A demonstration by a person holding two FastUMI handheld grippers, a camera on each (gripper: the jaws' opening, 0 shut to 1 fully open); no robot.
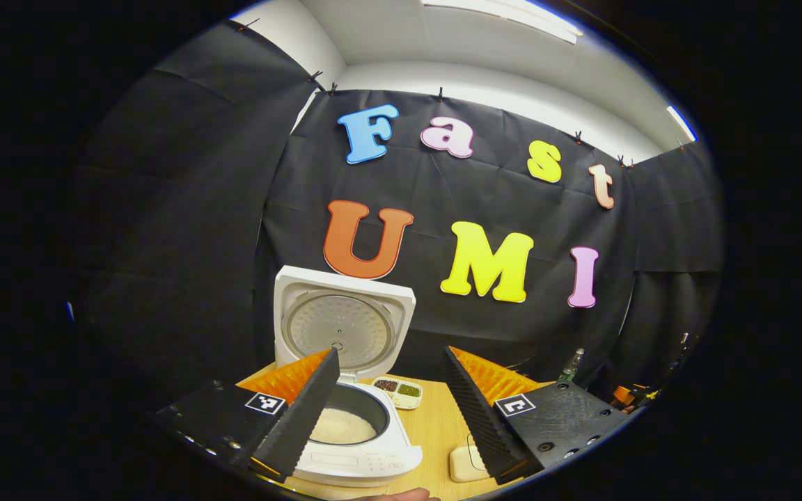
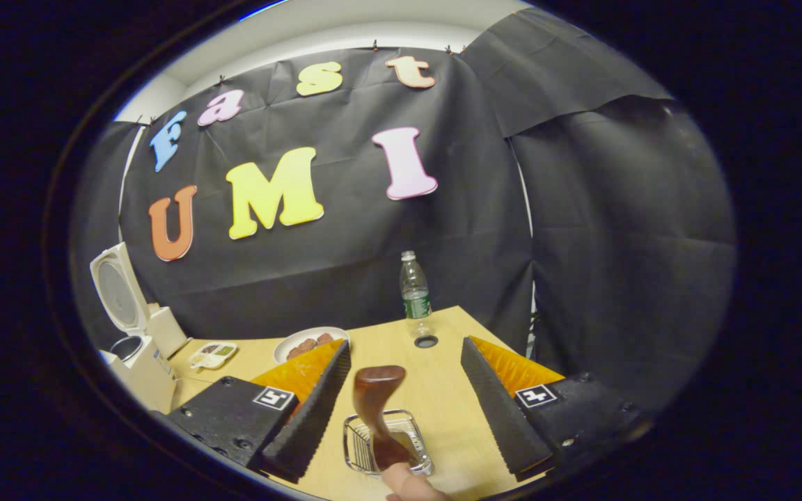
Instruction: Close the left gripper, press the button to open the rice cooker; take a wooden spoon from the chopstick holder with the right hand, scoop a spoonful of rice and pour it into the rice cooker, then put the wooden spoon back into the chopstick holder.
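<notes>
Rice cooker stands near the tabletop's left edge, lid upright and open, white rice visible in the inner pot. Left claw hangs over it with jaws spread wide, holding nothing. Right claw likewise gapes empty, lined up on the wooden spoon, which stands handle-up in the wire chopstick holder near the tabletop's front edge; a fingertip shows just below the holder. Judgement: spoon is light, rigid, smooth-finished, so liable to slip or pivot between the pads. Best hold looks to be the narrower shaft under the broad rounded top, jaws square across it, then lift straight up to clear the wire. Holder looks light and may lift or tip with the spoon.
</notes>
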